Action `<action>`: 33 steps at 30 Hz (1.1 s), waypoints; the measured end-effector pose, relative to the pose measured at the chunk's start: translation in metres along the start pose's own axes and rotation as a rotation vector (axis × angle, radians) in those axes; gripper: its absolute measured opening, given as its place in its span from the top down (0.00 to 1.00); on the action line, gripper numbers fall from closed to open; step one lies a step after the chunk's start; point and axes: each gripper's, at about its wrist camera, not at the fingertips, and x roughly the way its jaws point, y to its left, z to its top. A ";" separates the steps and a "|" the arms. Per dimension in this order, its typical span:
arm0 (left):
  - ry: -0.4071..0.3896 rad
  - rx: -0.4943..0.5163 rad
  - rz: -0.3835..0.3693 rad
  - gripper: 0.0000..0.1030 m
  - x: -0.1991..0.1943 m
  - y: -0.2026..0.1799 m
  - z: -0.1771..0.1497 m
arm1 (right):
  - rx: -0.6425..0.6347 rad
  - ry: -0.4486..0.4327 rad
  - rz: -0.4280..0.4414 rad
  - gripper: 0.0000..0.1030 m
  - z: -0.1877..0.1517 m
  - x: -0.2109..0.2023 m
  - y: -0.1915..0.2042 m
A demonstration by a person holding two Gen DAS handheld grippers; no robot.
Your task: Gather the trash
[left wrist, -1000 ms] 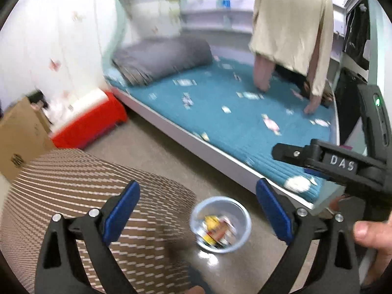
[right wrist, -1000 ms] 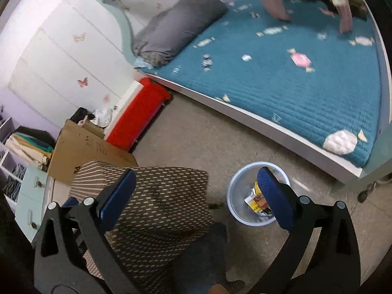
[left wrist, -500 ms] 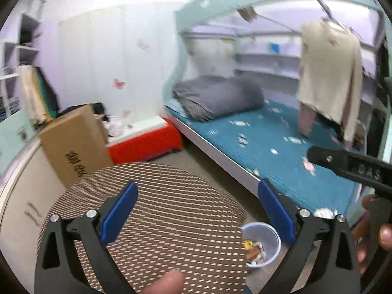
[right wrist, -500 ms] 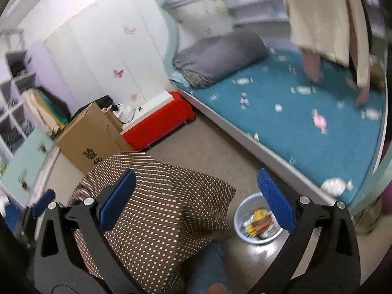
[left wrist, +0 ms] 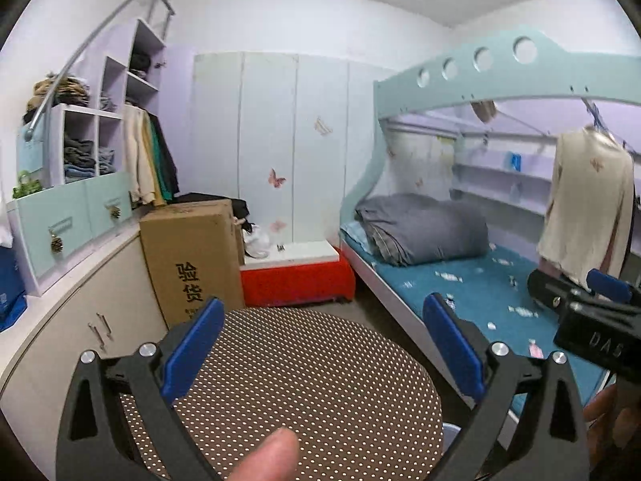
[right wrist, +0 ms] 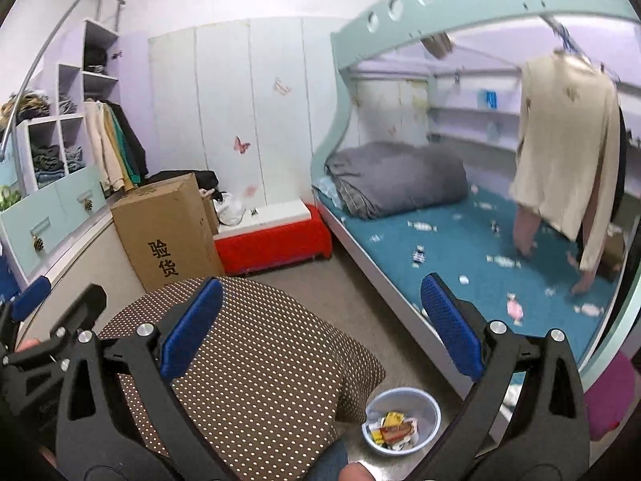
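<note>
A small pale blue trash bin (right wrist: 402, 421) stands on the floor beside the bed and holds several crumpled wrappers (right wrist: 394, 427). Only its rim (left wrist: 450, 433) shows in the left wrist view. Several wrappers lie scattered on the teal mattress (right wrist: 460, 248), among them a pink one (right wrist: 515, 308) and a white one (right wrist: 463, 279). My left gripper (left wrist: 322, 346) is open and empty above a brown dotted cushion (left wrist: 300, 380). My right gripper (right wrist: 320, 326) is open and empty, raised above the cushion (right wrist: 248, 360) and the bin.
A cardboard box (left wrist: 192, 260) and a red storage box (left wrist: 296, 276) stand against the white wardrobe. A grey folded quilt (right wrist: 396, 176) lies at the bed's head. A beige garment (right wrist: 569, 152) hangs over the bed. Drawers and shelves line the left wall.
Both grippers have tilted up from the floor and bin toward the room. The bin has dropped to the bottom of the views. Both stay open and empty.
</note>
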 end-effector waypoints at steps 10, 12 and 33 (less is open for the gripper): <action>-0.064 -0.032 0.039 0.05 -0.028 0.012 0.009 | -0.033 -0.056 0.020 0.06 0.007 -0.018 0.021; -0.067 -0.032 0.039 0.05 -0.030 0.011 0.009 | -0.032 -0.058 0.021 0.06 0.007 -0.021 0.020; -0.078 -0.038 0.039 0.05 -0.036 0.011 0.011 | -0.032 -0.054 0.041 0.06 0.009 -0.022 0.025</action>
